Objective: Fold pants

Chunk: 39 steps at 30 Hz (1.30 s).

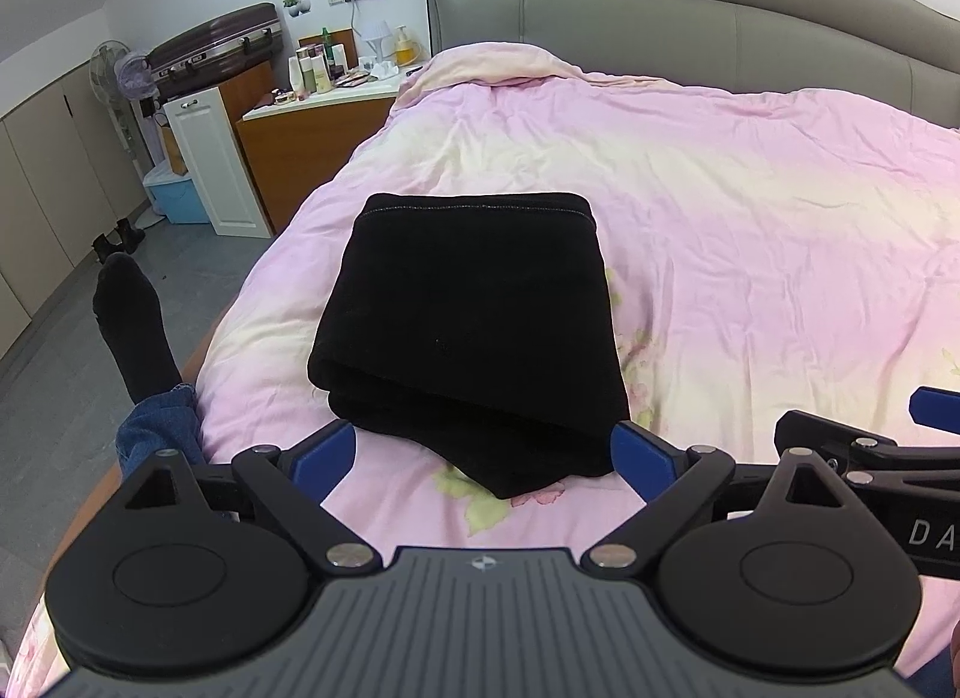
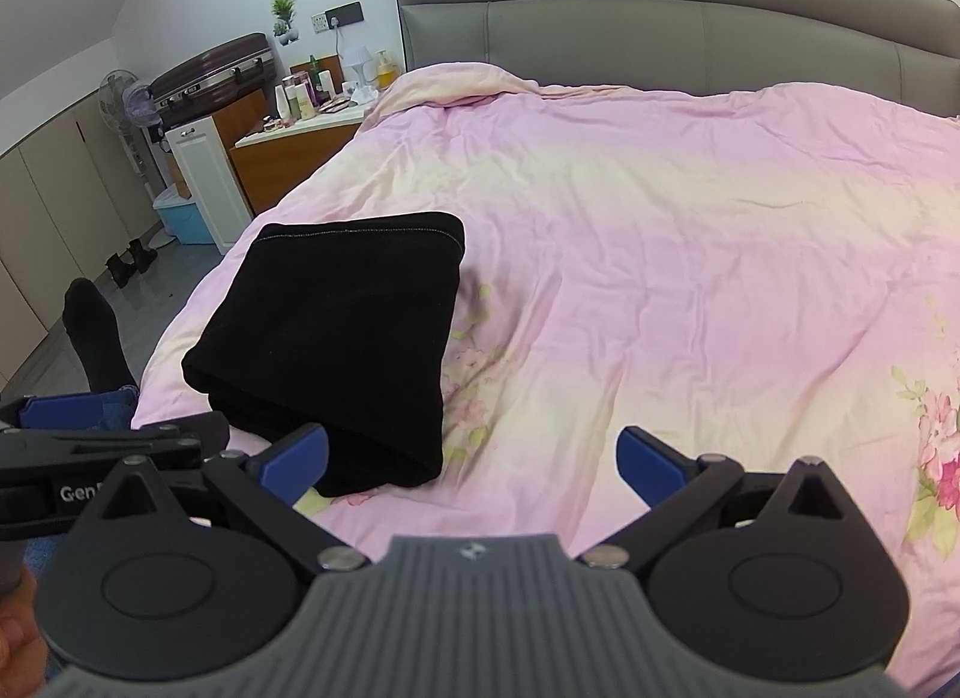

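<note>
Black pants (image 1: 468,326) lie folded into a thick rectangular stack on the pink bed cover (image 1: 750,254). My left gripper (image 1: 483,458) is open and empty, just in front of the stack's near edge. In the right wrist view the pants (image 2: 336,344) lie to the left. My right gripper (image 2: 471,461) is open and empty above the bare cover, its left finger beside the stack's near right corner. The right gripper also shows in the left wrist view (image 1: 888,452) at the right edge.
A grey padded headboard (image 1: 690,8) stands at the far end of the bed. A wooden nightstand (image 1: 312,140) with bottles, a white cabinet, a suitcase and a fan stand to the left. A person's leg in a black sock (image 1: 132,320) sticks out beside the bed.
</note>
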Each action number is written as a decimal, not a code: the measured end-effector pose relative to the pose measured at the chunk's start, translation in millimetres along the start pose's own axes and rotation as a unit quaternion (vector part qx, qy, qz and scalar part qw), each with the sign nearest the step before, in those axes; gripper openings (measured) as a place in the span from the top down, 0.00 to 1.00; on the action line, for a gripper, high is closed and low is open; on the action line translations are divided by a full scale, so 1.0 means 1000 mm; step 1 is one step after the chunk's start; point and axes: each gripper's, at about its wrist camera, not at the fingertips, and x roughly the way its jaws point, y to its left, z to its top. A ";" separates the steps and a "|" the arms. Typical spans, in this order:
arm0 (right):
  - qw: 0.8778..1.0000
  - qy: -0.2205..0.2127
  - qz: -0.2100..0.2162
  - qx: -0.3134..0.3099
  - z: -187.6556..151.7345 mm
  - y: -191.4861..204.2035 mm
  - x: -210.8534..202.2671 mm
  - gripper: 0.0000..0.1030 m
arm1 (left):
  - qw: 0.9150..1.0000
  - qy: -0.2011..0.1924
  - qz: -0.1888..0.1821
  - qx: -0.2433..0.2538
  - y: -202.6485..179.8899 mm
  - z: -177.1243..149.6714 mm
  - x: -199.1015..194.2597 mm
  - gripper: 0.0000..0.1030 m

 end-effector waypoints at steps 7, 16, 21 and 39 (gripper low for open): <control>1.000 0.003 0.000 0.003 -0.001 -0.002 0.000 0.05 | 1.000 0.002 0.001 0.001 -0.001 -0.001 0.000 0.00; 1.000 0.004 -0.002 0.006 -0.001 -0.003 0.000 0.05 | 1.000 0.004 0.001 0.003 0.000 -0.002 0.000 0.00; 1.000 0.004 -0.004 0.007 -0.001 -0.004 0.000 0.05 | 1.000 0.004 0.002 0.003 -0.001 -0.002 0.000 0.00; 1.000 0.007 -0.005 0.011 -0.002 -0.004 0.000 0.05 | 1.000 0.004 0.002 0.004 0.000 -0.002 -0.001 0.00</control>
